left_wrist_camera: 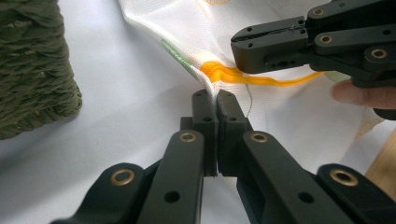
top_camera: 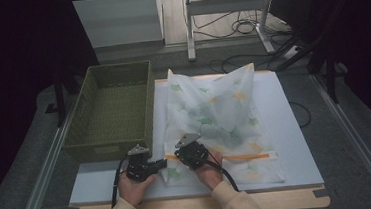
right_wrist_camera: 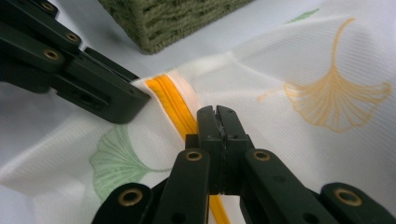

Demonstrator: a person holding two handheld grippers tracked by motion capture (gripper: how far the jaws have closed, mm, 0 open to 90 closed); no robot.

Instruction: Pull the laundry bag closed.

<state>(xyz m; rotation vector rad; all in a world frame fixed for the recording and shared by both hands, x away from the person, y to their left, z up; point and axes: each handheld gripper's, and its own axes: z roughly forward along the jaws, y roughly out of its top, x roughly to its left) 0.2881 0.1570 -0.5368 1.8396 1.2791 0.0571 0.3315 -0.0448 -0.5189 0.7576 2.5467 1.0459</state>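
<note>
Olive-green woven basket (top_camera: 111, 110) is set at the worktop's (top_camera: 296, 141) left edge, overhanging it; nothing is seen inside. A white mesh bag (top_camera: 219, 117) printed with green and orange leaves is laid along the middle of the worktop, just beside the basket, with pale contents dimly visible through the fabric. An orange zip (right_wrist_camera: 175, 109) is run near the bag's front edge. The left gripper (left_wrist_camera: 212, 100) is closed on the bag's fabric at the zip's end. The right gripper (right_wrist_camera: 217, 114) is closed on the zip, jaws together.
</note>
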